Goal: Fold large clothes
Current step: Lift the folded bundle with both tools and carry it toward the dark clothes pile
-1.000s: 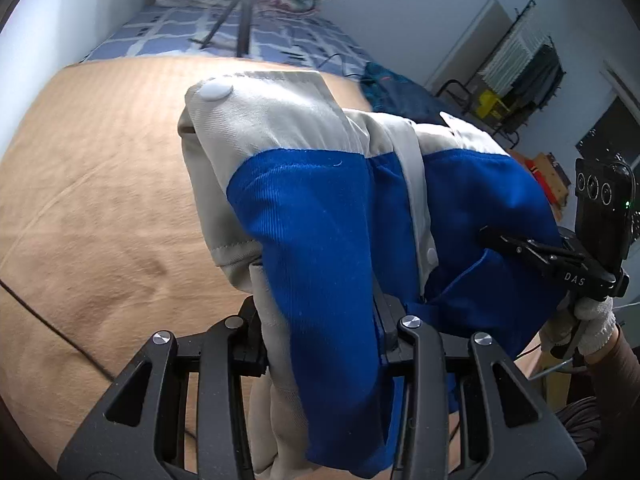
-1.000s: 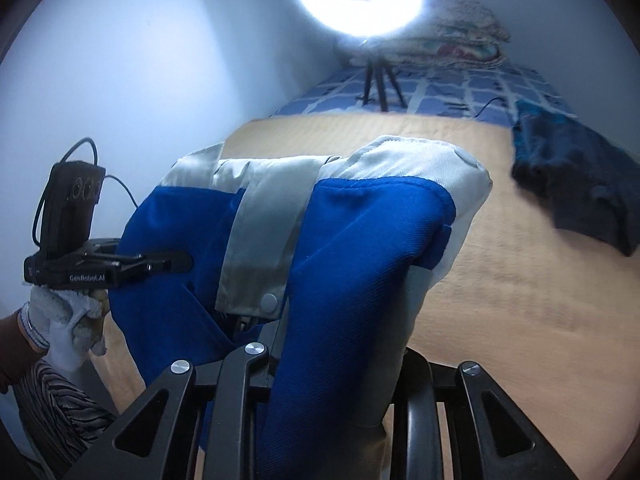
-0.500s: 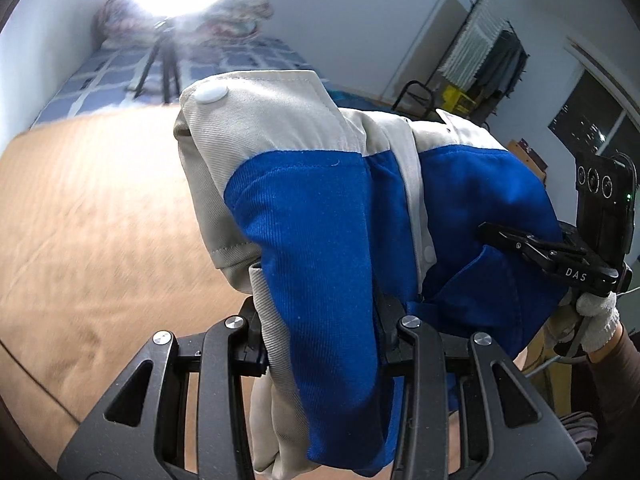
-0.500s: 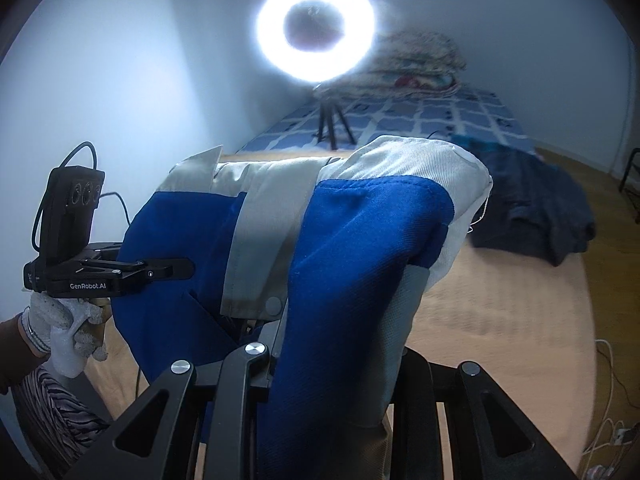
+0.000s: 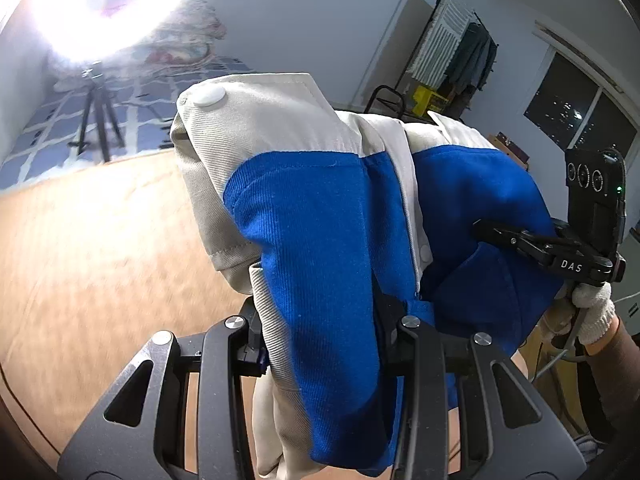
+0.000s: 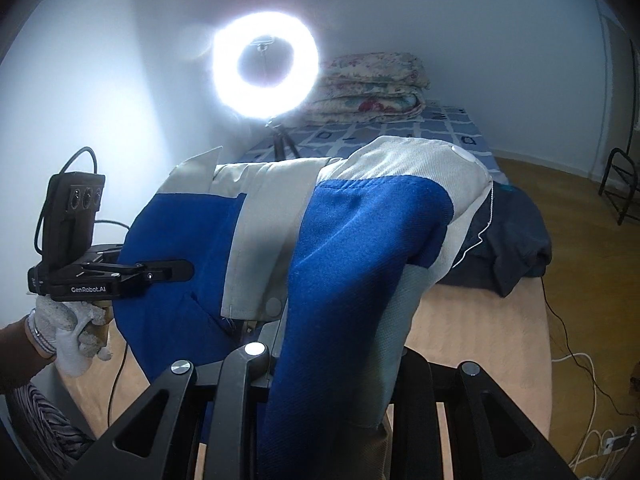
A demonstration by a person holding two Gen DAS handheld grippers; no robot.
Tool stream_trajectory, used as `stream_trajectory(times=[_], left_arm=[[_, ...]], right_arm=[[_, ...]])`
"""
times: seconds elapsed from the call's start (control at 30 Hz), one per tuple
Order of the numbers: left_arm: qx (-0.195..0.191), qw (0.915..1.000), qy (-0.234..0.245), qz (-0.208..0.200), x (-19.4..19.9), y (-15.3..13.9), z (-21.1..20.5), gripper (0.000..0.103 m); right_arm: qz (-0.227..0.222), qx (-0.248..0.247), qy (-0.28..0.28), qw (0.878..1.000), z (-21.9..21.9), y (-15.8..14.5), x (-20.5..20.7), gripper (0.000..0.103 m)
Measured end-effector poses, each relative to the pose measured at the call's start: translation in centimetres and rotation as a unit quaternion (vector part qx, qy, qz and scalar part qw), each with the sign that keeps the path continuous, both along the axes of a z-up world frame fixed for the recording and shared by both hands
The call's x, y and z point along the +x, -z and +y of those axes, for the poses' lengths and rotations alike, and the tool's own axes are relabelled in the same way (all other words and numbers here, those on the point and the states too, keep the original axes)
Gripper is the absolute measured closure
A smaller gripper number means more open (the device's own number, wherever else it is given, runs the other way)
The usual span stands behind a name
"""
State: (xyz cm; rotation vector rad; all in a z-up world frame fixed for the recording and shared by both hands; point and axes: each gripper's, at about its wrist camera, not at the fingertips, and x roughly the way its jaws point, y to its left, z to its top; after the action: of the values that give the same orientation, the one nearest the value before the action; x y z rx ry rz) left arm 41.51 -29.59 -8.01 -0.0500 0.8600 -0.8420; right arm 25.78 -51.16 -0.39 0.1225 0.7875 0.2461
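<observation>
A blue and beige jacket point(image 5: 320, 216) with white snap buttons hangs in the air between both grippers, above a tan bed cover point(image 5: 80, 248). My left gripper point(image 5: 320, 328) is shut on one bunched part of it, which drapes over the fingers and hides the tips. My right gripper point(image 6: 332, 356) is shut on another part of the jacket point(image 6: 360, 248) the same way. The right gripper also shows in the left wrist view point(image 5: 544, 244), at the jacket's right side. The left gripper shows in the right wrist view point(image 6: 132, 272), at its left side.
A lit ring light point(image 6: 264, 68) on a tripod stands on the bed behind. Folded quilts point(image 6: 372, 88) lie on a blue checked sheet. A dark garment point(image 6: 508, 244) lies on the bed at right. A clothes rack point(image 5: 460, 44) stands by the wall. Cables point(image 6: 580, 364) lie on the floor.
Both grippers have lifted and tilted upward with the jacket. The bed has dropped lower in both views, and the ring light and walls now fill more of the frames.
</observation>
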Motion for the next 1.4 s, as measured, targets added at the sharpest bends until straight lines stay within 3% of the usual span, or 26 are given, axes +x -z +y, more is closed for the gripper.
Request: stream_trajectory(times=[0.4, 0.97, 1.4], left_arm=[[-0.021, 0.9993, 0.032, -0.006, 9.4, 0.4, -7.3, 0.067], [-0.039, 0.9987, 0.016, -0.028, 21.9, -1.3, -15.3, 0.067], [-0.025, 0.9993, -0.012, 0.027, 29.5, 5.0, -17.6, 0.067]], right_arm=[[-0.017, 0.019, 0.033, 0.999, -7.4, 1.5, 7.3, 0.079], [-0.04, 0.006, 0.053, 0.998, -14.8, -0.7, 18.9, 0.079], [0.009, -0.008, 0.088, 0.996, -17.3, 3.8, 25.5, 0.079]])
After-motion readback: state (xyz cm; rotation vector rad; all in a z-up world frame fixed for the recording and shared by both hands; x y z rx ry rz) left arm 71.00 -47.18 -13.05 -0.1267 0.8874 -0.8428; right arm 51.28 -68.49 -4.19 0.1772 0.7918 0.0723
